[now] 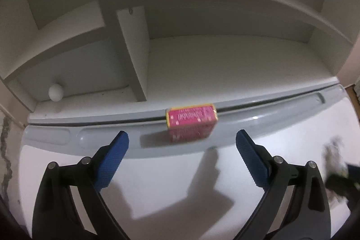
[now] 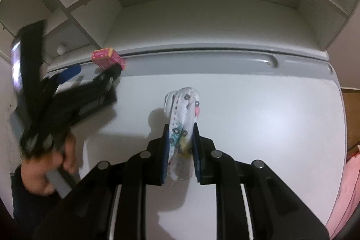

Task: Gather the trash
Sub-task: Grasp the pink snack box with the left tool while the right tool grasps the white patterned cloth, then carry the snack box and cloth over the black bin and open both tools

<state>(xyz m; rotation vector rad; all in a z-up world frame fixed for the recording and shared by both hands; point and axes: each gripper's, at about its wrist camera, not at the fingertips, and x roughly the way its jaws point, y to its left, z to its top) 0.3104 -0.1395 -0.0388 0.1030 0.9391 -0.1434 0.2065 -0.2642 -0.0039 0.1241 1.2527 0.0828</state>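
The right claw (image 2: 180,150) was clenched on a crumpled wrapper (image 2: 183,114), white with small printed flowers. Both blue pads pressed on its lower part, and the upper part stood free above the white tabletop (image 2: 258,116). In my judgement this piece of trash was already picked up, and the step in hand was the second piece.

That second piece was a small pink box (image 1: 191,116). It lay on the grey raised rim (image 1: 292,109) at the back of the tabletop, just in front of the dark gap under the shelf unit (image 1: 225,60). The left claw (image 1: 182,145) was released, with its blue fingers (image 1: 112,156) set wide apart and nothing between them. It pointed at the box from the front, near to it but not touching. In the right wrist view this claw was blurred, and a hand (image 2: 45,170) held its handle.

The next move, I think, called for the left claw to go forward until the box stood between the fingers, and then to close on its short sides. The box sat on a sloped, shiny rim, so a push could slide it back toward the gap.

A small white ball (image 1: 55,92) rested in the lower left compartment of the shelves, well apart from the box. Nothing stood between the left claw and the box. No trash bin showed in either view.
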